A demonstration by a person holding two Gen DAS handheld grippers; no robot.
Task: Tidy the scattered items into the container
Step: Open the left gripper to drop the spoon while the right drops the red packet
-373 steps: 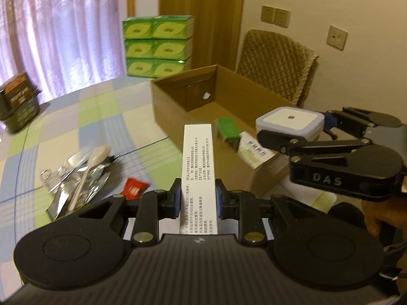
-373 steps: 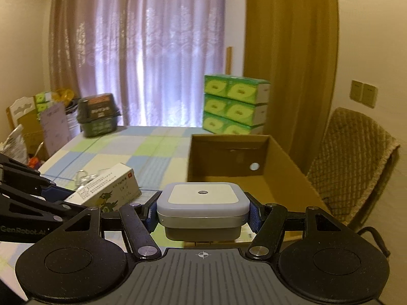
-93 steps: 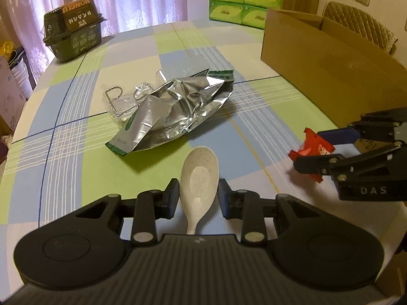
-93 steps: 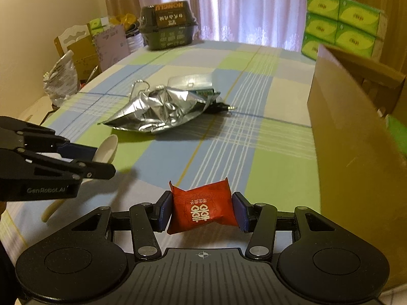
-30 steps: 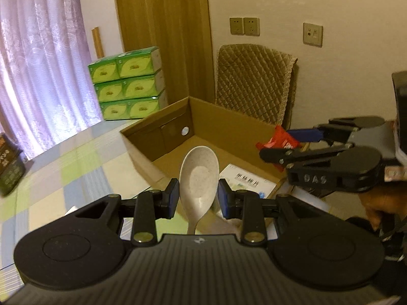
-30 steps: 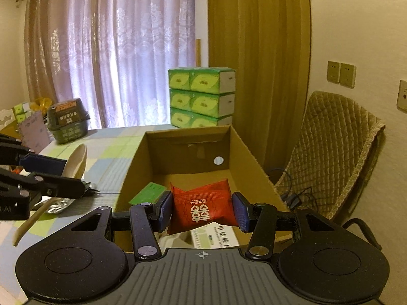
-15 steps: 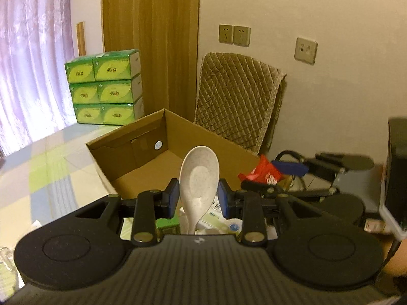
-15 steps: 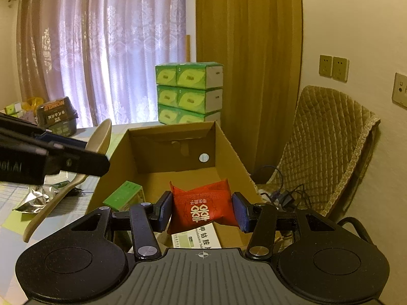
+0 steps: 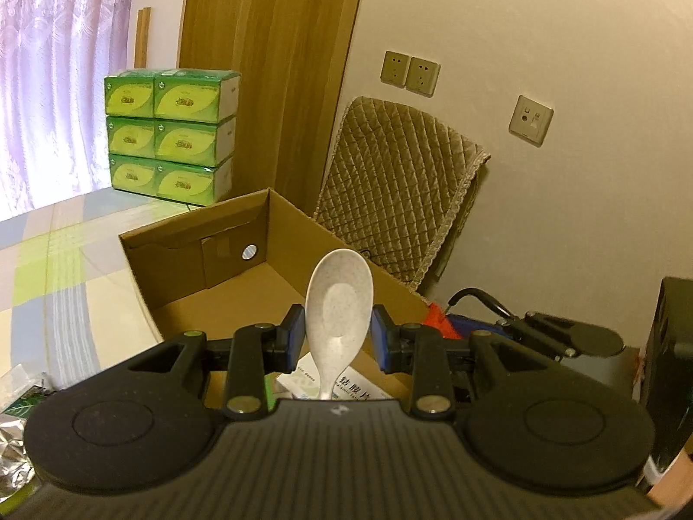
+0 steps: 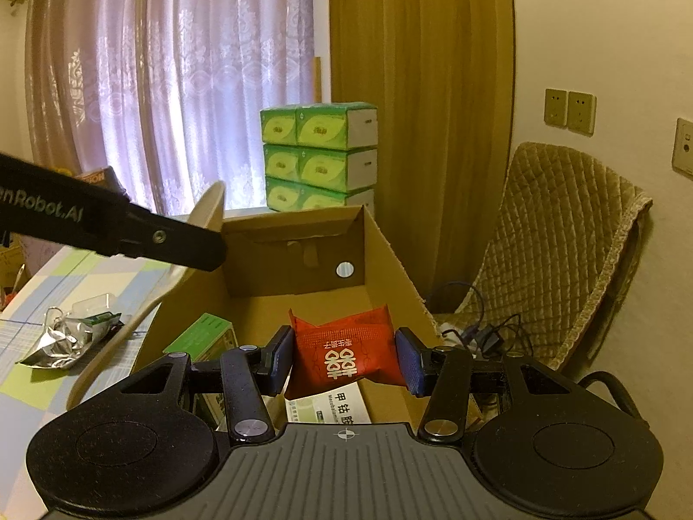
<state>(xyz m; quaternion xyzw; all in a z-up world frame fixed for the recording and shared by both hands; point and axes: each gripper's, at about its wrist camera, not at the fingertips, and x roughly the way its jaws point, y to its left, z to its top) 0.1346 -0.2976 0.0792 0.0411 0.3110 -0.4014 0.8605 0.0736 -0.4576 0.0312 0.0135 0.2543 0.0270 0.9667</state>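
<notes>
So the open brown cardboard box (image 10: 390,260) is holding a green carton (image 10: 203,333) and a white printed medicine box (image 10: 333,407). Above it, the left gripper (image 9: 338,342) is pinching a speckled white spoon (image 9: 338,303), and the right gripper (image 10: 344,357) is squeezing a red sachet (image 10: 342,355) with white characters. "Robot.AI" is showing on the left gripper's arm.

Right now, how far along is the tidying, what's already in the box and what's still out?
Done: a green box and a white medicine carton already lie in the cardboard box. In hand: the left gripper holds a speckled spoon and the right gripper holds a red packet, both over the box and not yet dropped. Left: the crumpled foil pouch on the table.
</notes>
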